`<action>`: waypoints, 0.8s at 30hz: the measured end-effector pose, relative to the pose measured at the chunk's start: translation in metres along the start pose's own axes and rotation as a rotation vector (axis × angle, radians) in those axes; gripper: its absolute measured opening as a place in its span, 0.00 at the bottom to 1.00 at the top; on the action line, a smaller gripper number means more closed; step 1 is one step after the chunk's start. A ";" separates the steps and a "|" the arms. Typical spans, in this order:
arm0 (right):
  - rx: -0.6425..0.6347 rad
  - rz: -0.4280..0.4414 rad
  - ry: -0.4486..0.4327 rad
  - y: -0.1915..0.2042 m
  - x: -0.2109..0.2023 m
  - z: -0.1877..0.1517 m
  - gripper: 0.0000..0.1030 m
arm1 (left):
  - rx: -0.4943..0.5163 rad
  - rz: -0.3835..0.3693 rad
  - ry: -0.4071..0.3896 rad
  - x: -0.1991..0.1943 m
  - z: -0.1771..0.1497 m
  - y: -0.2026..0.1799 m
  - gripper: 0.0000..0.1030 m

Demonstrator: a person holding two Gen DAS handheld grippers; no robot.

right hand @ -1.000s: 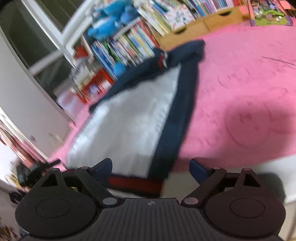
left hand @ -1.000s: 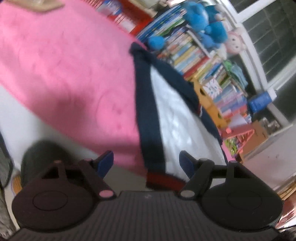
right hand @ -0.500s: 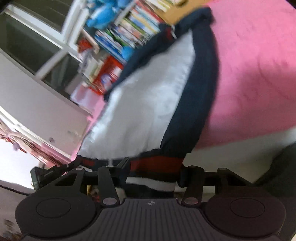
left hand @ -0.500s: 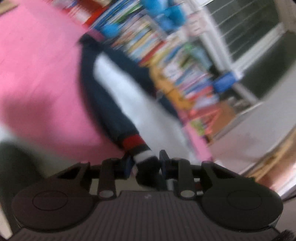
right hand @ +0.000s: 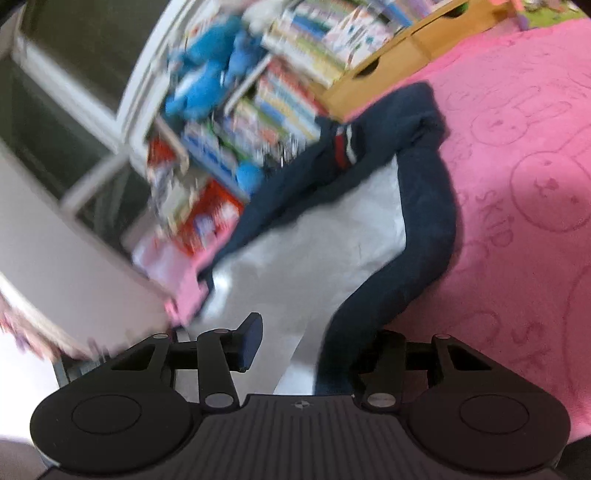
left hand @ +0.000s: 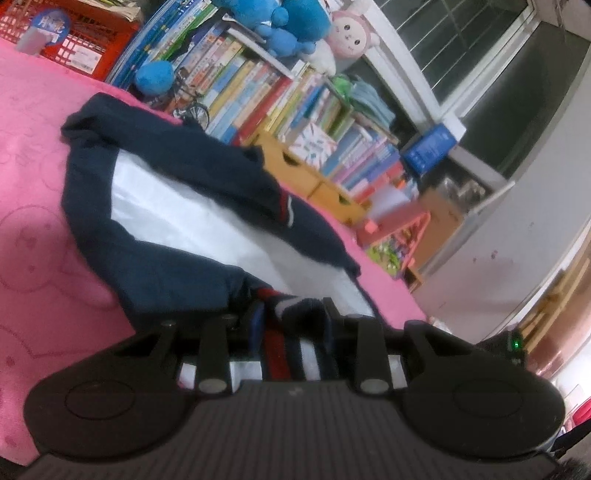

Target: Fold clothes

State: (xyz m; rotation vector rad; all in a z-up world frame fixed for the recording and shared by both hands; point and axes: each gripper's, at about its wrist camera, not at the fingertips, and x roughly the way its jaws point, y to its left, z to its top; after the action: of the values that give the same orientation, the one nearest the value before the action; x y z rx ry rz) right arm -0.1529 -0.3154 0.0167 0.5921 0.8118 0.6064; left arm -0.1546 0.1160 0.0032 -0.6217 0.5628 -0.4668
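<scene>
One jacket (left hand: pixel 177 236), navy with a white lining, lies opened on the pink blanket (left hand: pixel 33 206). Two grippers work its near end.

The left gripper (left hand: pixel 291 332) is clamped on the striped hem (left hand: pixel 291 321), a bunch of red, white and navy bands; its jaws have just been closing, and the hem fills the narrow gap between them.

The right gripper (right hand: pixel 314 347) has also just been closing. White lining and a navy edge pass between its jaws, but the right pad is hidden behind the cloth, so a firm grip cannot be confirmed.

Only the left view shows the striped hem, the two blue plush toys (left hand: pixel 280 26) sharply, and one pink-faced one. The right view, blurred at the bookshelf (right hand: pixel 280 107), alone shows the blanket's printed lettering (right hand: pixel 495 225).
</scene>
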 end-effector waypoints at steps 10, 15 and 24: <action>-0.005 0.081 0.165 0.018 -0.029 -0.034 0.62 | -0.054 -0.015 -0.099 -0.002 0.019 0.014 0.30; 0.193 0.325 -0.054 0.013 -0.016 0.031 0.62 | -0.049 0.006 -0.195 0.028 0.073 0.027 0.31; 0.052 -0.034 -0.226 -0.012 0.013 0.093 0.64 | 0.297 0.250 -0.086 -0.003 0.051 -0.006 0.62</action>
State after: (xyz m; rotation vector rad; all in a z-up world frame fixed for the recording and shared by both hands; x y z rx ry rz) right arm -0.0688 -0.3379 0.0534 0.6798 0.6252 0.4784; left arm -0.1265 0.1343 0.0426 -0.2806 0.4701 -0.2788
